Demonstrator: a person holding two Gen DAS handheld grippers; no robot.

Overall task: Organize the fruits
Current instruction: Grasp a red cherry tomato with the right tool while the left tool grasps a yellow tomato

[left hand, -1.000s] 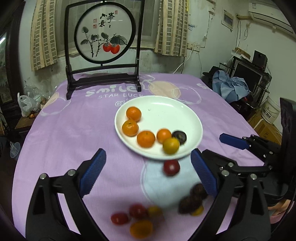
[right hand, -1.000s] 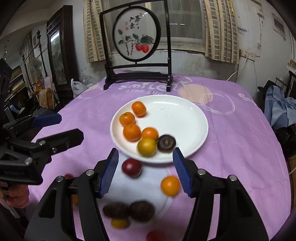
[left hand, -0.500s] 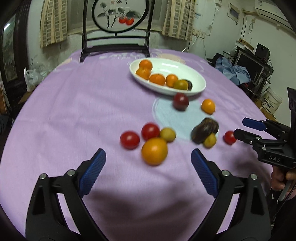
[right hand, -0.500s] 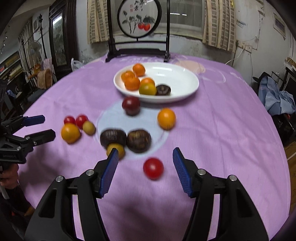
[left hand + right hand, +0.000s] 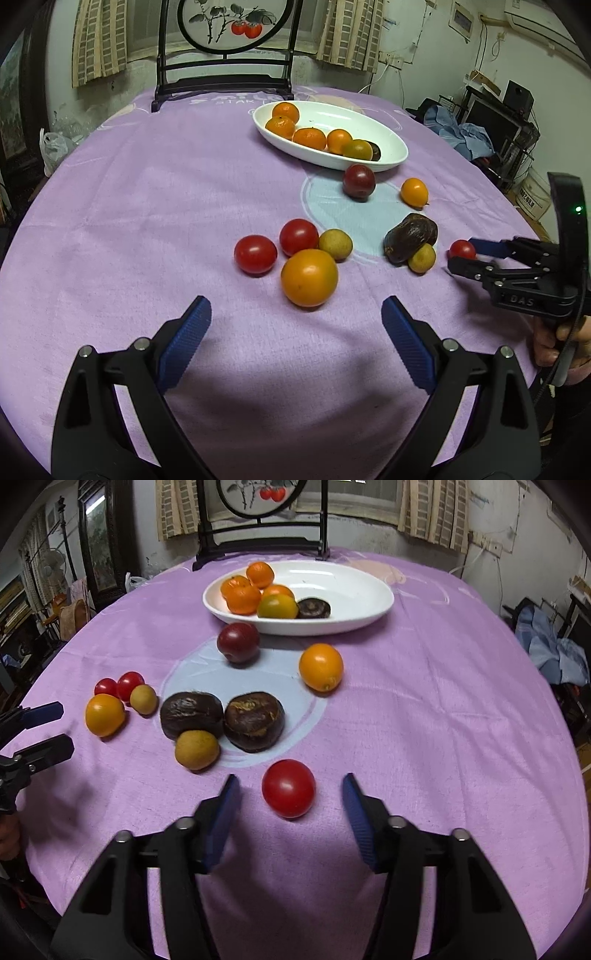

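A white oval plate (image 5: 391, 142) (image 5: 354, 590) at the back holds several oranges and a dark fruit. Loose fruit lies on the purple cloth. My left gripper (image 5: 295, 325) is open, just short of a large orange fruit (image 5: 309, 277), with two red tomatoes (image 5: 255, 254) and a small yellow fruit (image 5: 335, 243) behind it. My right gripper (image 5: 290, 801) is open around a red tomato (image 5: 289, 788), its jaws apart from it. Beyond it lie two dark wrinkled fruits (image 5: 254, 720), a yellow fruit (image 5: 197, 749), a plum (image 5: 238, 642) and an orange fruit (image 5: 320, 666).
A black framed round screen (image 5: 225, 48) stands at the table's far edge behind the plate. The table's edge drops off on both sides. Blue clothes (image 5: 458, 133) and shelves stand at the right. The right gripper shows in the left wrist view (image 5: 465, 256).
Both grippers have pulled back and dropped low toward the near fruit. The red tomato now sits between the right jaws, and the large orange fruit is close ahead of the left gripper.
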